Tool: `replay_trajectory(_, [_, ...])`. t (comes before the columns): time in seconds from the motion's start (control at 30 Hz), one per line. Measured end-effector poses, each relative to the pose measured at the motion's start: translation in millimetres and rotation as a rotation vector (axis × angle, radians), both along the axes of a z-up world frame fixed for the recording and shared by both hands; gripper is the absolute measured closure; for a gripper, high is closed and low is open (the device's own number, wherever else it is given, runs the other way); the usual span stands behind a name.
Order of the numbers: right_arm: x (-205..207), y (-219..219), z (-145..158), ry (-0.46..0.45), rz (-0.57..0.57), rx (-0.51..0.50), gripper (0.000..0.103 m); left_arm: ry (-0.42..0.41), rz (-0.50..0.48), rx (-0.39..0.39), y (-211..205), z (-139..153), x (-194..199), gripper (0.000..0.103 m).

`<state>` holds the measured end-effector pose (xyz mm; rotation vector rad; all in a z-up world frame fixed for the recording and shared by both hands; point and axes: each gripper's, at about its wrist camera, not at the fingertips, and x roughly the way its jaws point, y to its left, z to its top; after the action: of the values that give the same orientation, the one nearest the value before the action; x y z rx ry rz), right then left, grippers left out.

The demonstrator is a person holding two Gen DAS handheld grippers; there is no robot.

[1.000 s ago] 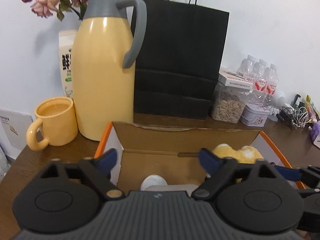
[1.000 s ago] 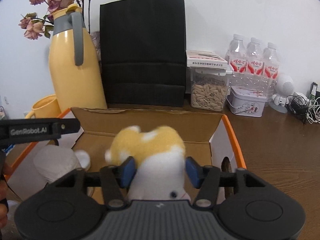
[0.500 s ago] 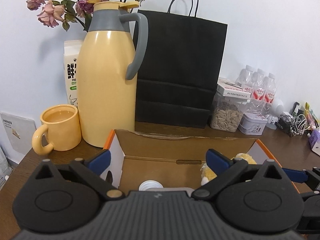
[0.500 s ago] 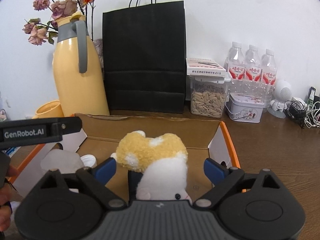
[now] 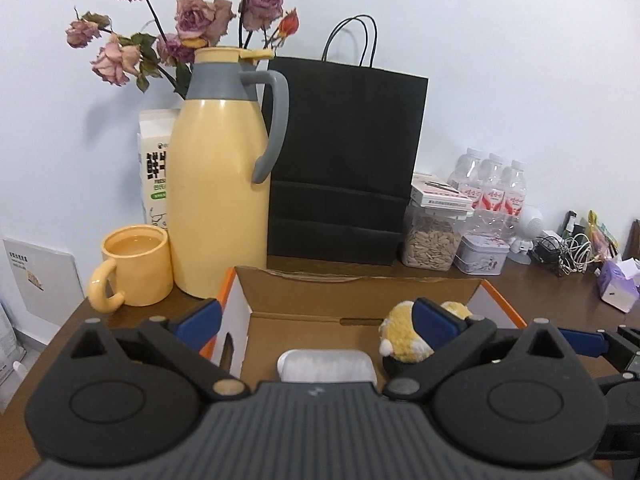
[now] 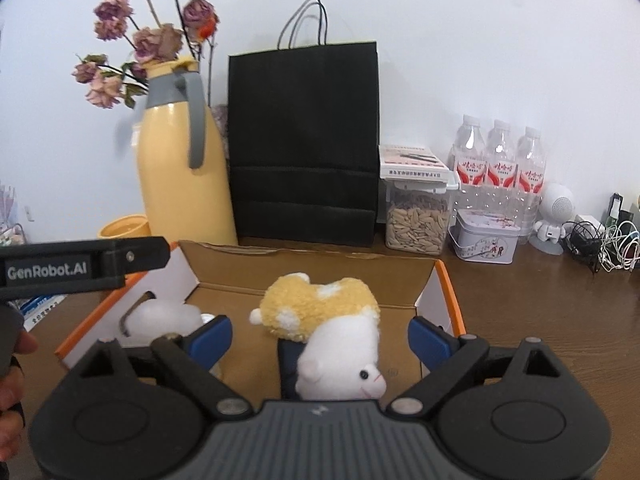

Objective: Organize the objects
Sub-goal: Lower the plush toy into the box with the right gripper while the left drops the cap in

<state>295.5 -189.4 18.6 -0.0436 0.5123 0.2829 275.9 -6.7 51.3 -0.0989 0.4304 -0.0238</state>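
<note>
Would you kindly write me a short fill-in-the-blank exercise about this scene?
1. The plush toy lies inside the ____ box.
2. The right gripper stands ____, its pads clear of the toy.
3. The mug beside the flask is coloured ____.
4. The paper bag against the wall is ____.

Missing words: cardboard; open; yellow; black

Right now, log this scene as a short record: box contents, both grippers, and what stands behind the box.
box: open cardboard box with orange edges, on the brown table
contents: yellow and white plush toy; translucent white bottle lying beside it
left gripper: open, empty
right gripper: just opened, pads clear of the plush toy
behind box: yellow thermos jug, yellow mug, black paper bag
</note>
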Motion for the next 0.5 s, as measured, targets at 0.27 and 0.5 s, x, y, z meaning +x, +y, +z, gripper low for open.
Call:
replay_trajectory(0.27, [-46,-2,7,-0.004,0.011,0.009,0.007,0.005,0.005,0.002,5,6,-49,0.0])
replay_trajectory(0.5, [-90,-7,3,0.013,0.027,0.009,0.007,0.017,0.013,-0.005,13,0,-89,0.0])
